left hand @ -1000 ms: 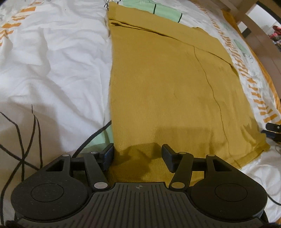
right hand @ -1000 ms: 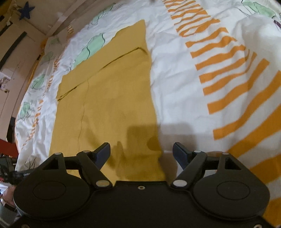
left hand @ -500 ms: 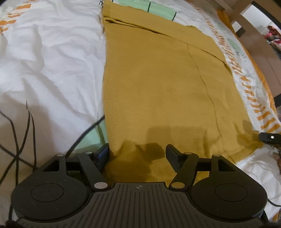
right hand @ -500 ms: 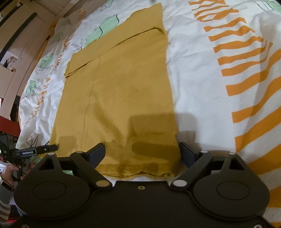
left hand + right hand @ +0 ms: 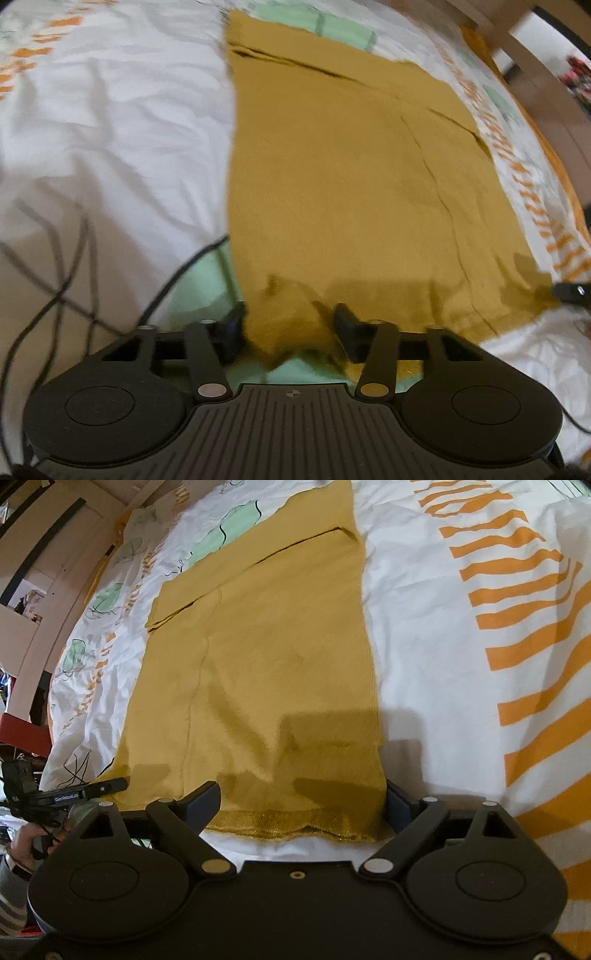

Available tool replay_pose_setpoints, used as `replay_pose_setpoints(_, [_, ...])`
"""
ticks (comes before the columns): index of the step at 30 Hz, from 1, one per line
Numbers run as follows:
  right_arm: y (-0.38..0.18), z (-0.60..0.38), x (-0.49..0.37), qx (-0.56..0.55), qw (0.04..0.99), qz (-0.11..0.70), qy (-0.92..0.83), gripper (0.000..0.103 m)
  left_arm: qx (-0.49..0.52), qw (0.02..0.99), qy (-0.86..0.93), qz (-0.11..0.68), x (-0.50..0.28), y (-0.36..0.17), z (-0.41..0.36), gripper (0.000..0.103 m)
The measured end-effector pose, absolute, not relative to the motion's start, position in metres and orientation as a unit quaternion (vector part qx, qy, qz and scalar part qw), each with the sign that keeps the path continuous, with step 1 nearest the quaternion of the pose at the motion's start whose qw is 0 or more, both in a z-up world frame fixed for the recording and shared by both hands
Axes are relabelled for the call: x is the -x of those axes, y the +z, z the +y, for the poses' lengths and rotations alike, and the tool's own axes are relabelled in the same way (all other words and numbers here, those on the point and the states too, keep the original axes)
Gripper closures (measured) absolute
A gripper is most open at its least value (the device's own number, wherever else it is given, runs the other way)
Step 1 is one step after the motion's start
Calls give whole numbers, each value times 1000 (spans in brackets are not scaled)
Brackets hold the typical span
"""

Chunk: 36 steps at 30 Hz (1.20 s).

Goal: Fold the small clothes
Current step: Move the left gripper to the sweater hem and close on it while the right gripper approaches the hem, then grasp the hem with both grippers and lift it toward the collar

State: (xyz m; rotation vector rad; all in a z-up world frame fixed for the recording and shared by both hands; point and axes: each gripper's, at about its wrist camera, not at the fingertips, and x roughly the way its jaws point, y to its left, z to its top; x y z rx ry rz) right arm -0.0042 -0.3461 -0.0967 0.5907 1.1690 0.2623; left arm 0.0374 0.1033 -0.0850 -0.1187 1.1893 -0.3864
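Bedding: white duvet (image 5: 461, 686) printed with orange stripes and green leaf shapes, filling both views; wooden furniture at 1 o'clock in the left wrist view.

Item one: mustard knit garment (image 5: 280, 657), spread flat, sleeves folded in across the far end. Its long axis runs from 6 o'clock to 12 o'clock, away from you in both views. The ribbed hem (image 5: 295, 829) lies nearest you.

Item two: your right gripper (image 5: 301, 805), jaws spread wide, straddling the hem corner at 6 o'clock, cloth between the fingers but not pinched.

Item three: your left gripper (image 5: 288, 330), jaws likewise parted. The opposite hem corner bunches between them, rumpled and slightly lifted, green print showing beneath. The frame is blurred, so contact is unclear.

Governing relation: each hand sits at its own hem corner, equally near. Closing both would likely let you carry the hem toward 12 o'clock.
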Motion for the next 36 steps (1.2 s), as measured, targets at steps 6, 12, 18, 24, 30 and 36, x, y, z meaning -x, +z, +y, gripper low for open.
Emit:
replay_pose_setpoints(6, [-93, -346, 8, -274, 782, 545, 125, 17, 66, 827, -156, 536, -30, -78, 105, 64])
replay_pose_setpoints(12, [-91, -349, 12, -280, 778, 547, 126, 27, 82, 845, -140, 510, -20, -71, 108, 64])
replay_pose_setpoints(18, [-89, -346, 13, -272, 778, 551, 130, 27, 79, 857, -121, 495, -13, -68, 107, 64])
replay_pose_setpoints(24, [-89, -352, 14, -293, 779, 541, 120, 31, 56, 848, -120, 513, -16, -71, 101, 64])
replay_pose_setpoints(30, [-90, -357, 15, -307, 782, 531, 105, 38, 59, 844, -126, 519, -15, -72, 99, 64])
replay_pose_setpoints(36, [-94, -357, 15, -307, 782, 533, 107, 80, 88, 846, -118, 513, -16, -75, 104, 95])
